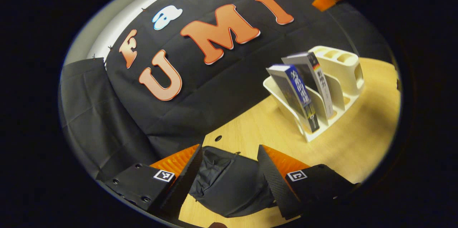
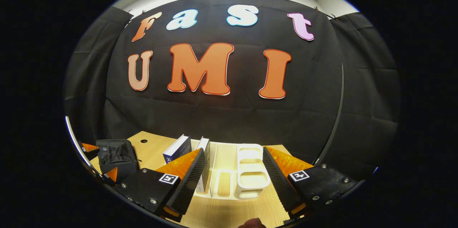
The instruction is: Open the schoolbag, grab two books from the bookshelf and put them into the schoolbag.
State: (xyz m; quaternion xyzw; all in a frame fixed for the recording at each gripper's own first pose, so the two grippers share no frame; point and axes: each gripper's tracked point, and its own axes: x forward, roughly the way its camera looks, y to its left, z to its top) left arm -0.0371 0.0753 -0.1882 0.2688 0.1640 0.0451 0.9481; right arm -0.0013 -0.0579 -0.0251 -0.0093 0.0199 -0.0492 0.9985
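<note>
The left gripper (image 1: 229,178) straddled the black fabric schoolbag (image 1: 229,185), fingers apart, presumably to open it; the right gripper (image 2: 234,176), fingers apart, faced the white plastic bookshelf (image 2: 250,170).

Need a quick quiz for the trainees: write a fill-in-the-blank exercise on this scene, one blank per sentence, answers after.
1. The number of books standing in the white bookshelf is ____.
2. The colour of the schoolbag lying on the wooden table is ____.
3. The left gripper hovers over the schoolbag with its jaws ____.
4. The right gripper points at the ____.

Missing words: two; black; open; bookshelf
</note>
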